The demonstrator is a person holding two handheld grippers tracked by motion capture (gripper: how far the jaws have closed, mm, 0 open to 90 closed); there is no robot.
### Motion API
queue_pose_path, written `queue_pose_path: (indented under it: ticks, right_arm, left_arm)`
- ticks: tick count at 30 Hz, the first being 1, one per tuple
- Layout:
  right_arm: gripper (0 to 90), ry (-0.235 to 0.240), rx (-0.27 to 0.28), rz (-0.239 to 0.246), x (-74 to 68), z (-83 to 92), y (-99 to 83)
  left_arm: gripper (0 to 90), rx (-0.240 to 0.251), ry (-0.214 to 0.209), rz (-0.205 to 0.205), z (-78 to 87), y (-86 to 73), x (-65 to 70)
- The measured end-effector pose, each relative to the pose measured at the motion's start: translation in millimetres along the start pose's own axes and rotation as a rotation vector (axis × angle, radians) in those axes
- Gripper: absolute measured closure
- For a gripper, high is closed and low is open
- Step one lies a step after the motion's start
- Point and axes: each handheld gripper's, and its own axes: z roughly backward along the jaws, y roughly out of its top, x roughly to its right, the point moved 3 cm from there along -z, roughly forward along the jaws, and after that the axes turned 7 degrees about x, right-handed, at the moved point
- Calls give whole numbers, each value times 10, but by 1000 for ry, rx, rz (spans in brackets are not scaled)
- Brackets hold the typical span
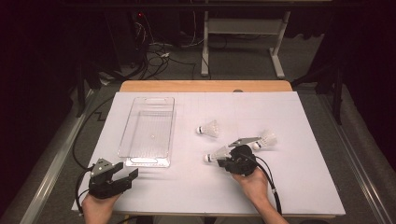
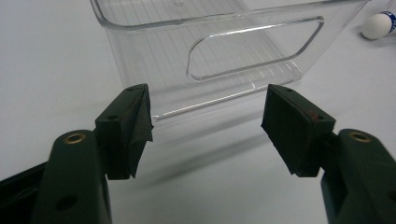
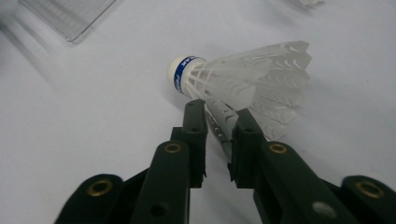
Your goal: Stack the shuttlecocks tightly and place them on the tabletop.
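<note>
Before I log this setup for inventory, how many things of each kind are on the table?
Shuttlecocks: 3
Clear plastic bin: 1
Grippers: 2
Total: 6

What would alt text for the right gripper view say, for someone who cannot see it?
Two black jaws of the right gripper pinch the lower edge of a white plastic shuttlecock lying on its side on a white table, its blue-banded cork tip pointing left. A corner of a clear plastic bin shows at top left.
</note>
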Motion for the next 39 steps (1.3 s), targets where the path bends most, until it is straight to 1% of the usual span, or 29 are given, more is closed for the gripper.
queue_pose_path:
  ticks: [2, 3, 7, 17, 19, 20, 23, 25, 26, 29, 33, 35, 37, 39]
  right_arm:
    - [836, 2, -3, 2, 2, 0, 1]
    - [871, 12, -7, 1, 8, 1, 5]
    - [895, 31, -10, 3, 12, -2, 16]
    - [900, 54, -22, 12, -16, 13, 39]
    - [900, 60, -28, 18, -15, 9, 55]
    - [900, 56, -35, 19, -17, 15, 64]
    - [900, 62, -28, 26, -12, 50, 96]
    - [900, 59, -26, 34, 10, 75, 117]
    - [900, 59, -25, 30, 16, 86, 123]
    - [900, 59, -24, 34, 33, 119, 146]
    - [900, 55, -21, 39, 54, 203, 219]
    - [900, 45, -26, 46, 84, 248, 291]
    - [900, 43, -22, 47, 99, 289, 358]
    - [900, 45, -6, 49, 100, 339, 428]
  left_arm:
    - [337, 0, 1, 2, -2, 0, -2]
    - [337, 1, 0, 2, -5, 1, -5]
    - [337, 4, 1, 3, -4, 2, -5]
    - [337, 7, 1, 3, 6, 0, -5]
    - [337, 4, -4, 3, -7, 4, -5]
    - [337, -5, -6, -1, -9, 4, -7]
    - [337, 6, 1, -2, 9, -4, 2]
    - [336, 2, 0, 6, 2, -4, -9]
    - [336, 2, -1, 8, 0, -3, -10]
    - [336, -3, 1, 6, -5, -9, -1]
    - [336, -10, -1, 9, -18, -12, -14]
    - [336, -9, 6, 17, -11, -16, -26]
    - [336, -4, 14, 27, -2, -18, -35]
    - [337, -5, 16, 27, -6, -19, -40]
